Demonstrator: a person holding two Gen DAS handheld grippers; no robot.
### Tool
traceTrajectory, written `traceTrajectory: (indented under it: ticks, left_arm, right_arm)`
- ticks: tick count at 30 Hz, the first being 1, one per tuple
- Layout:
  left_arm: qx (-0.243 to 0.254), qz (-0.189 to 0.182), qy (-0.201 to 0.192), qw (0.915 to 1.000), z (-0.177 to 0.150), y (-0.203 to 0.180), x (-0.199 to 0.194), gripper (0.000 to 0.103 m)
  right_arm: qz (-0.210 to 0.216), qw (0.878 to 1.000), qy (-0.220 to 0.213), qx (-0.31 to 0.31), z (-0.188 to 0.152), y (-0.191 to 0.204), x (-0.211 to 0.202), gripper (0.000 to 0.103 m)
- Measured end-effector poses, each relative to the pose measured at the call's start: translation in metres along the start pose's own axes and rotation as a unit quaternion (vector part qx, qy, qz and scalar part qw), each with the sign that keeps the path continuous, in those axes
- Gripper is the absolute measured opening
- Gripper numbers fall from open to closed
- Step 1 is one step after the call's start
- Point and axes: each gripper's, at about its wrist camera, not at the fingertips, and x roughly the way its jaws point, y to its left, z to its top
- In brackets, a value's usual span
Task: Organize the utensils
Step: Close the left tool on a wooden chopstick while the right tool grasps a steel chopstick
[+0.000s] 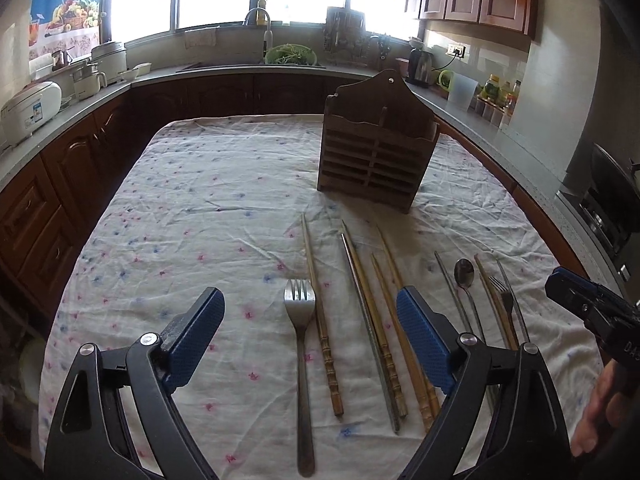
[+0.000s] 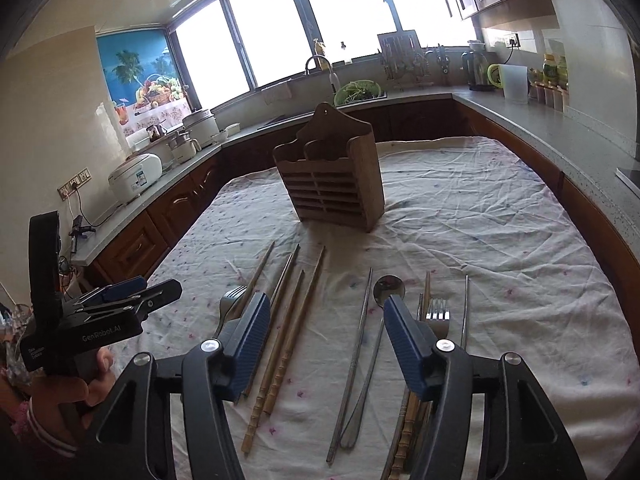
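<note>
I see a white wrinkled tablecloth sprinkled with small pink and blue flowers, a dark brown slatted wooden utensil holder, tan bamboo chopsticks, a silver steel fork and spoon, and my grippers' ribbed blue pads on black frames.

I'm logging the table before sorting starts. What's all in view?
Utensil holder: one, brown slatted wood, upright at the far end of the tablecloth.
Forks: two, silver, one left, one right in the row.
Spoon: one, silver, right group.
Wooden chopsticks: at least four, tan, lying flat across the row.
Metal chopsticks: three, grey, one centre, two right.
Tablecloth: one, white with pink and blue flowers.
Rice cooker: one, white, left counter.
Left gripper: blue jaws open, empty.
Right gripper: blue jaws open, empty.
</note>
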Motion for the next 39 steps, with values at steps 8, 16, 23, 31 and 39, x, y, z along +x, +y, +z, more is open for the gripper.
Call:
traceTrajectory:
  ticks: [8, 16, 23, 31, 39]
  left_arm:
    - [0.001, -0.016, 0.057, 0.9983, 0.034, 0.010, 0.056, 0.078]
    - [-0.006, -0.042, 0.121, 0.9918, 0.048, 0.015, 0.114, 0.061]
    - [0.009, -0.047, 0.149, 0.9876, 0.056, 0.009, 0.153, 0.051]
    - [0.040, -0.039, 0.185, 0.9811, 0.058, -0.002, 0.180, 0.028]
    - [0.086, -0.017, 0.186, 0.9786, 0.057, -0.020, 0.184, 0.022]
  right_arm:
    - [0.012, 0.997, 0.070, 0.021, 0.026, -0.008, 0.068, 0.037]
    - [-0.015, 0.989, 0.145, 0.026, 0.030, -0.022, 0.137, 0.024]
    - [-0.045, 0.983, 0.178, 0.032, 0.026, -0.037, 0.164, 0.020]
    - [-0.049, 0.981, 0.188, 0.019, 0.026, -0.040, 0.166, 0.018]
    - [-0.076, 0.978, 0.192, -0.026, 0.026, -0.027, 0.175, 0.010]
